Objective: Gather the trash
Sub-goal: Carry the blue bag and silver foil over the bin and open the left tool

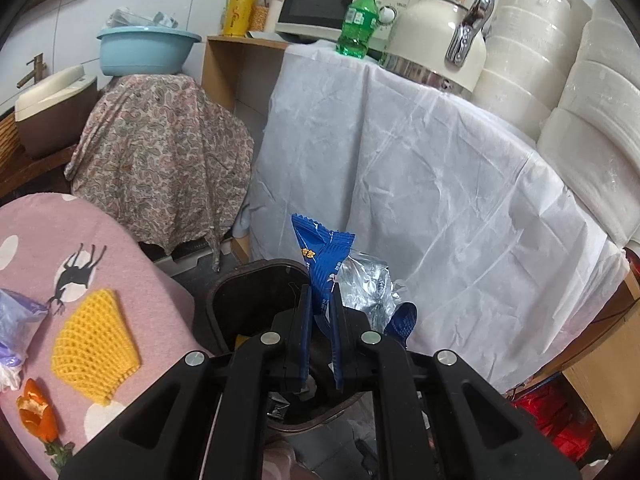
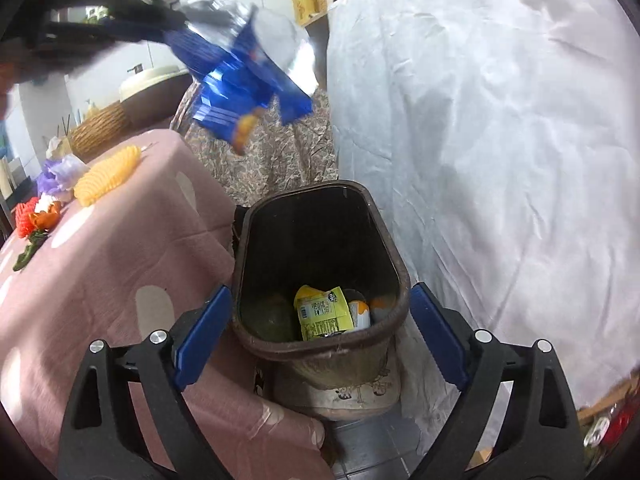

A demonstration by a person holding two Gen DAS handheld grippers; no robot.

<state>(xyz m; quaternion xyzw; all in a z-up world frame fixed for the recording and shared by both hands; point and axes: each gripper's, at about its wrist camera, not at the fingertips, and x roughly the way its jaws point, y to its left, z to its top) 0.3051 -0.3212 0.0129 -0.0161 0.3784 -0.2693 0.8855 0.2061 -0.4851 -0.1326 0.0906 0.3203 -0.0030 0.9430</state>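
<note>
The blue wrapper with a silver inside is clamped between the two fingers of the left gripper, and it hangs above the brown trash bin. In the right wrist view the same wrapper is at 11 o'clock, high over the bin, and it looks blurred. The right gripper is spread wide and holds nothing; its blue fingers stand on both sides of the near rim of the bin. At the bottom of the bin lies a yellow packet with some other rubbish beside it. The bin stands on the floor between the table with the pink cloth at 9 o'clock and a white sheet at 2 o'clock. On the table lie a yellow foam net, an orange peel and a purple plastic bag, all apart from each other.
</note>
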